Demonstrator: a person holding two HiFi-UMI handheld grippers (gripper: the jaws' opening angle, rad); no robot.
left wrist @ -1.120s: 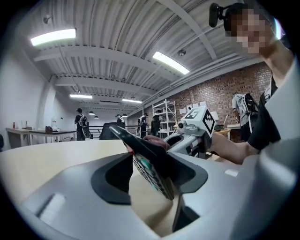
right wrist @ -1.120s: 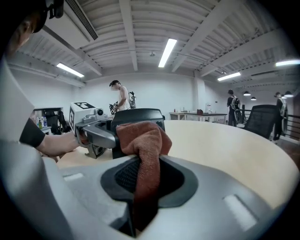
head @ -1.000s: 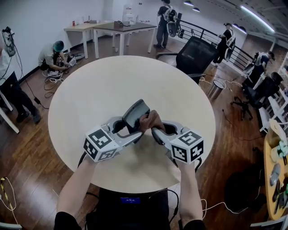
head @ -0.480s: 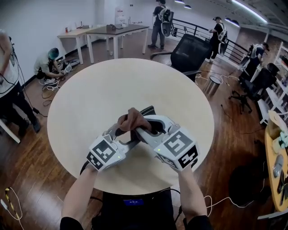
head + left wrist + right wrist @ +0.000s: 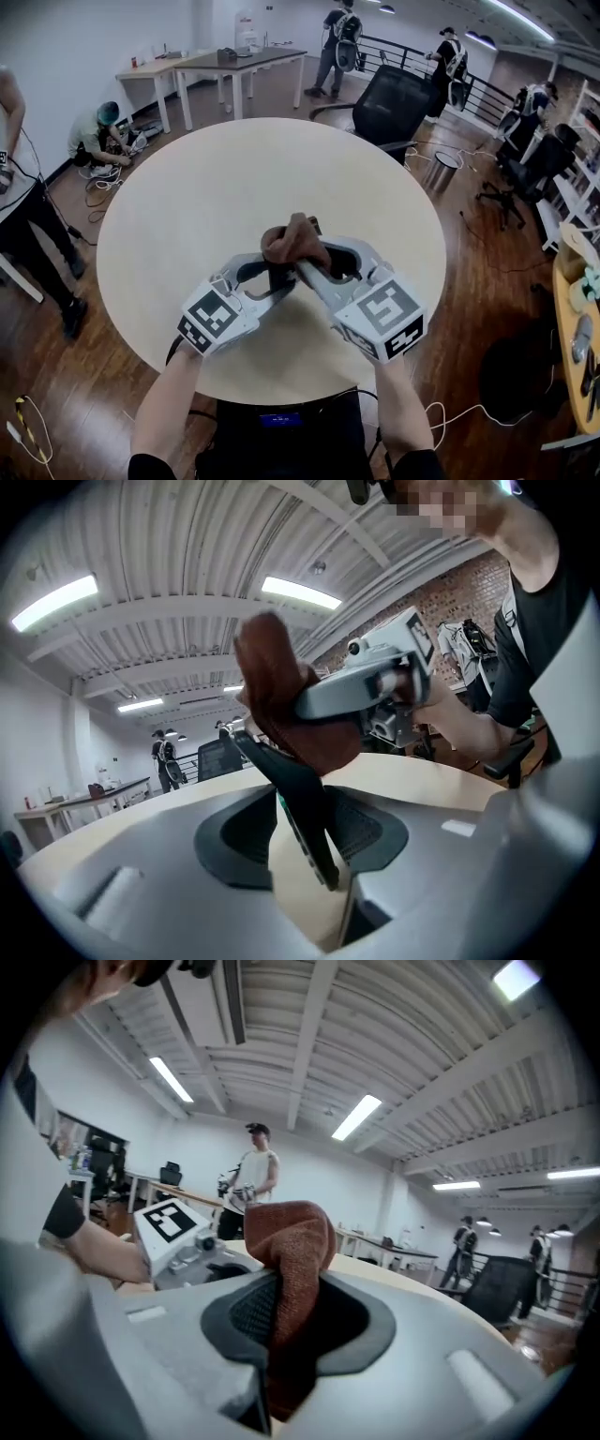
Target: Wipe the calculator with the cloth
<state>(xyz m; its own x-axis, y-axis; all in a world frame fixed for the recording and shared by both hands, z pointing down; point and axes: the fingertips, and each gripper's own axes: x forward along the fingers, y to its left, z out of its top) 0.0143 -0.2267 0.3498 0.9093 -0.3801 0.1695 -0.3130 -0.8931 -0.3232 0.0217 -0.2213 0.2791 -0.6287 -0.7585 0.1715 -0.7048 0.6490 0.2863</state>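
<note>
My left gripper (image 5: 277,281) holds the dark calculator (image 5: 298,803) edge-on between its pads; its jaws have just been closing on it. In the head view only a dark sliver of the calculator (image 5: 281,277) shows under the cloth. My right gripper (image 5: 302,266) is shut on the brown cloth (image 5: 292,240), which is bunched on top of the calculator's upper end. The cloth (image 5: 296,1260) stands pinched upright in the right gripper view, and the same cloth (image 5: 279,700) drapes over the calculator in the left gripper view. Both grippers meet above the near half of the round table (image 5: 225,178).
A black office chair (image 5: 398,101) stands behind the table's far right edge. Desks (image 5: 216,62) are at the back left, with a crouching person (image 5: 97,129) near them. Several people stand at the back by a railing. A shelf edge (image 5: 574,309) is at the right.
The cloth has slid from the calculator's right side up onto its top, hiding most of it. The right gripper has risen and rolled; the left gripper has rolled slightly in place.
</note>
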